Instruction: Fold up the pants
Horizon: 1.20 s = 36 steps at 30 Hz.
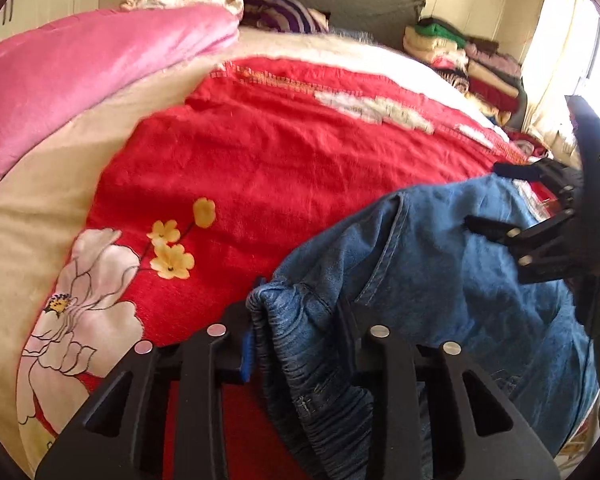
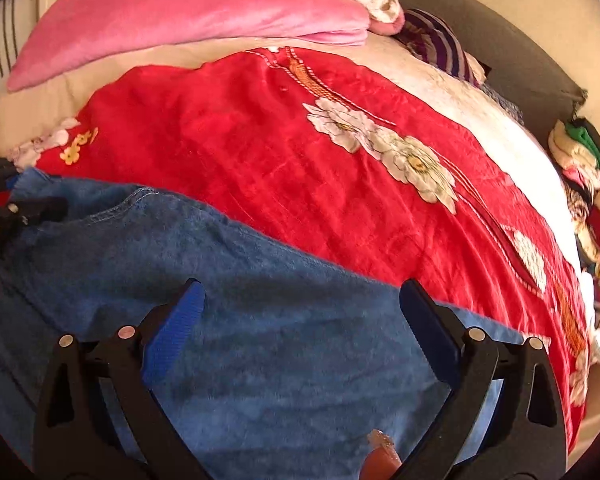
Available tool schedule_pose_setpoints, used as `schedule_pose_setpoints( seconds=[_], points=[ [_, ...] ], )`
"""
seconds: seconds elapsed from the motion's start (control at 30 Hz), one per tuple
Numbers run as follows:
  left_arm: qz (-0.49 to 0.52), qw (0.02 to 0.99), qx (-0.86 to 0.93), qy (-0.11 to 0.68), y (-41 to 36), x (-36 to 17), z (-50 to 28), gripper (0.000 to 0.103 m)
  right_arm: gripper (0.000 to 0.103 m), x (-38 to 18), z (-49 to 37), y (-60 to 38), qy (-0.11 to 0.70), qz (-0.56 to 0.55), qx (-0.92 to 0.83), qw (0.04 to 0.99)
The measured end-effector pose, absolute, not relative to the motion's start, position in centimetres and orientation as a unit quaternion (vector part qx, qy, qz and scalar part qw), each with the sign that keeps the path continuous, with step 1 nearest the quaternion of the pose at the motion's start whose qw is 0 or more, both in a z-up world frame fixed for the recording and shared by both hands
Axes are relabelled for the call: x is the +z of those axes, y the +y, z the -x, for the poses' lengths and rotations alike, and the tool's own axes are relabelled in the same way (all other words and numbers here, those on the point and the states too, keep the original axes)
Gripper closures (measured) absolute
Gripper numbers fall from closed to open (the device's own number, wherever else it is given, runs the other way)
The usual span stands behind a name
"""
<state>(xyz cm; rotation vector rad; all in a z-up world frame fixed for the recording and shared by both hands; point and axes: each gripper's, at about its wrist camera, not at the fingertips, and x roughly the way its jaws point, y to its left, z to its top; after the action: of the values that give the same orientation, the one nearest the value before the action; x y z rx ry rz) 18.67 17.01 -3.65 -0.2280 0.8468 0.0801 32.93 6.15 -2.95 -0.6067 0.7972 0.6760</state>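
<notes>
Bed [image 2: 228, 152] under a red floral blanket [image 1: 300, 152] fills both views; pink quilt [image 1: 80, 68] folded at the far side, a stack of folded clothes [image 1: 460, 60] at the far corner by the window.

Pants [image 2: 260, 320]: blue denim jeans, lying on the near part of the blanket, spread wide across the right wrist view, bunched and lifted at one end in the left wrist view.

Left gripper [image 1: 296, 320]: jaws clenched on a gathered, ribbed edge of the jeans; cloth runs between the fingers and hangs down from them. Looks like the waistband end, can't confirm.

Right gripper [image 2: 300, 312]: jaws spread wide, released, nothing between the blue pads [image 2: 176, 320]. It hovers over the flat denim; can't tell if the tips touch the cloth. In the left wrist view it appears at the right edge [image 1: 496, 196], over the far side of the jeans.

Step, my read: early. Left has one end pinched, right is lining up for its own grab. No fold visible yet.

Next move needs:
- right closes on an edge or corner, not mid-panel, or it only bunches the fabric
- grab at the end matching left's, so both lift evenly
- tension between grippers to flatten the bunching before folding over

Risk: heavy denim slipping out of a thin pinch.
</notes>
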Motion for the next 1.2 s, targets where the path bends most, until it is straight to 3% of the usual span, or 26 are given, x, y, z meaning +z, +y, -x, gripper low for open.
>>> schedule_pose_setpoints(
  seconds=[0.13,0.3,0.4,0.47,0.53,1.2],
  points=[
    [0.092,0.924,0.039,0.369,16.3,-2.0,-17.2,0.075,0.012,-3.2,-32.3,7.7,0.352,0.338,0.321,0.812],
    [0.057,0.941,0.048,0.33,14.7,-0.4,-15.5,0.075,0.026,-3.7,-31.7,9.6,0.322,0.39,0.344,0.791],
    [0.051,0.945,0.045,0.321,14.2,0.0,-14.9,0.075,0.053,-4.4,-31.3,10.2,0.32,0.408,0.355,0.778],
    [0.046,0.945,0.047,0.32,14.0,0.0,-14.9,0.075,0.085,-4.5,-30.8,10.3,0.332,0.395,0.377,0.77],
    [0.042,0.945,0.051,0.32,14.0,0.0,-14.9,0.075,0.096,-4.3,-30.4,10.1,0.334,0.382,0.387,0.77],
    [0.053,0.952,0.019,0.3,12.3,2.0,-9.9,0.072,0.1,3.4,-21.7,-0.4,0.27,0.191,0.409,0.85]
  ],
)
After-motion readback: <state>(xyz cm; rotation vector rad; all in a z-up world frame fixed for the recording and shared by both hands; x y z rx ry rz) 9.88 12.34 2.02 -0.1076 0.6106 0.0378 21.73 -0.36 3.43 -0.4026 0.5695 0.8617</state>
